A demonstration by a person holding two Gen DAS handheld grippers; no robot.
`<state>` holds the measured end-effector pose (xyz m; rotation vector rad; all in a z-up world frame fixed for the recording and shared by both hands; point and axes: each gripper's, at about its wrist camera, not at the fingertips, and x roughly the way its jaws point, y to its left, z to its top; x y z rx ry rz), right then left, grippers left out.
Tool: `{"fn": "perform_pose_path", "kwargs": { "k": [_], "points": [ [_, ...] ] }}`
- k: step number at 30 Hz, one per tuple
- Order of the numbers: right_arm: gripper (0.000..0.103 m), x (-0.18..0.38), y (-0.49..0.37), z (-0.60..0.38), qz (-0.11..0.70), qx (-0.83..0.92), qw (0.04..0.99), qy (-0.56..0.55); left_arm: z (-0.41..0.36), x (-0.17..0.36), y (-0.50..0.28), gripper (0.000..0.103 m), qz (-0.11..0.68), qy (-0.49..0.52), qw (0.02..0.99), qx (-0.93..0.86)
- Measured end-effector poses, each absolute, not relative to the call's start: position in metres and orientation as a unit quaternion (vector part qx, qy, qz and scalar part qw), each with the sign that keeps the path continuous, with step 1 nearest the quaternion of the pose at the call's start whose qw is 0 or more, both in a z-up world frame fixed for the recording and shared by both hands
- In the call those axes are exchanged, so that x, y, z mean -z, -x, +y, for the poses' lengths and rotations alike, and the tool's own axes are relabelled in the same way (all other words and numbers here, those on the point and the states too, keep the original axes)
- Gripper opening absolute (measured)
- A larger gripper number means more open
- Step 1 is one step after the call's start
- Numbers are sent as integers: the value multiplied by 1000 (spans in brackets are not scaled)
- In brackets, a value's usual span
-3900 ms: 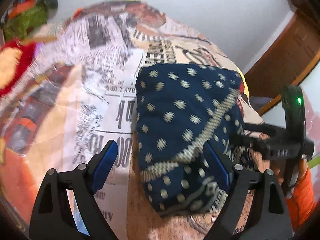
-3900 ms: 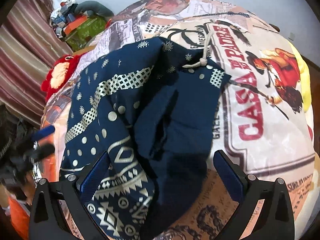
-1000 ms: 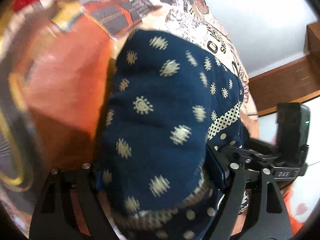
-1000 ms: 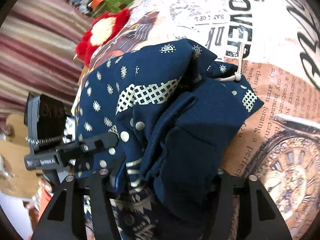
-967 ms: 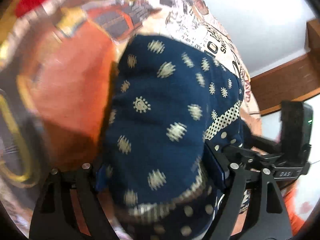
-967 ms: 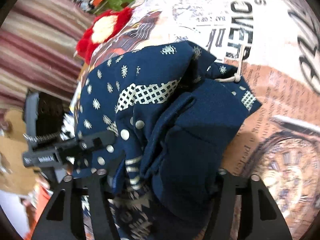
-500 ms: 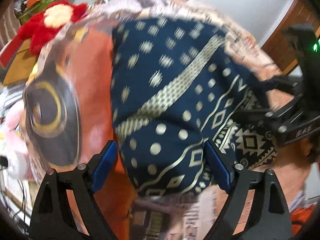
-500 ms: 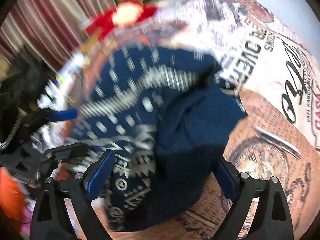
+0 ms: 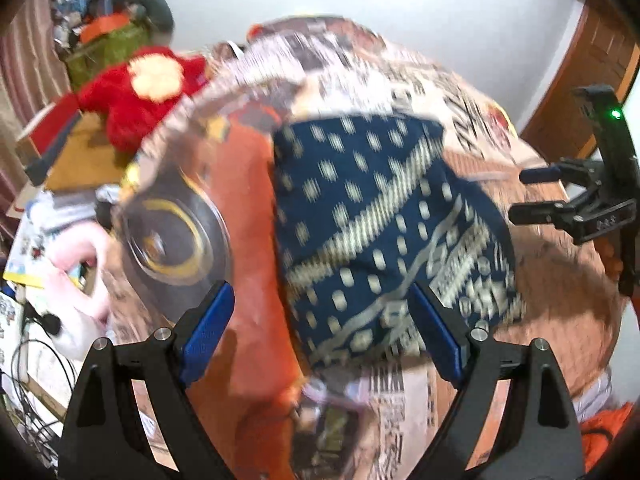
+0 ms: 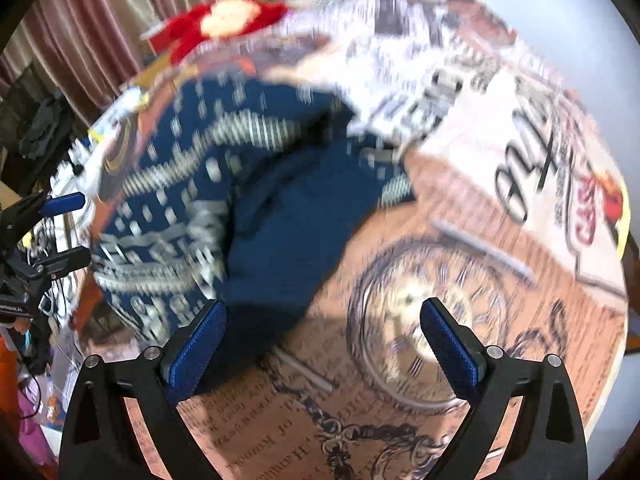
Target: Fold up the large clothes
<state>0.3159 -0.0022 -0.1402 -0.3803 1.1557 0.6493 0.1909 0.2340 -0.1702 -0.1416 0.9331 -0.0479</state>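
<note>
A folded navy garment [image 9: 380,208] with cream dots and bands lies in a bundle on the printed bedspread [image 9: 540,272]. My left gripper [image 9: 319,292] hovers above its near edge, open, with the pads clear of the cloth. In the right wrist view the same garment [image 10: 240,200] lies up and to the left. My right gripper [image 10: 324,308] hangs over the clock print, its jaws opening, with nothing between them. Each gripper shows in the other's view: the right gripper [image 9: 534,194] at the garment's right side, the left gripper [image 10: 68,230] at its left side. Both views are blurred by motion.
A red plush toy [image 9: 148,92] lies beyond the bed's far left corner, with a green bag [image 9: 108,44] and clutter behind it. Cables and papers [image 9: 24,360] lie off the left edge. A wooden door [image 9: 592,68] stands at the right. Striped curtains [image 10: 80,28] hang at the left.
Both grippers were closed around the garment's ends a second ago. Their jaws have opened and both have lifted and rolled back, leaving the bundle lying on the bed.
</note>
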Motion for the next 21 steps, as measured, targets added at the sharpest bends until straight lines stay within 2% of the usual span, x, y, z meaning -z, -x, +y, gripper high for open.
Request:
{"fn": "perform_pose_path", "kwargs": {
  "k": [4, 9, 11, 14, 21],
  "points": [
    [97, 115, -329, 19, 507, -324, 788, 128, 249, 169, -222, 89, 449, 72, 891, 0],
    [97, 120, -353, 61, 493, -326, 796, 127, 242, 211, -258, 89, 500, 85, 862, -6],
    [97, 134, -363, 76, 494, -307, 800, 148, 243, 220, -251, 94, 489, 104, 866, -2],
    [97, 159, -382, 80, 502, -270, 802, 178, 240, 228, -233, 94, 504, 97, 858, 4],
    [97, 165, -395, 35, 520, -267, 804, 110, 245, 219, -191, 94, 497, 114, 860, -20]
  ]
}}
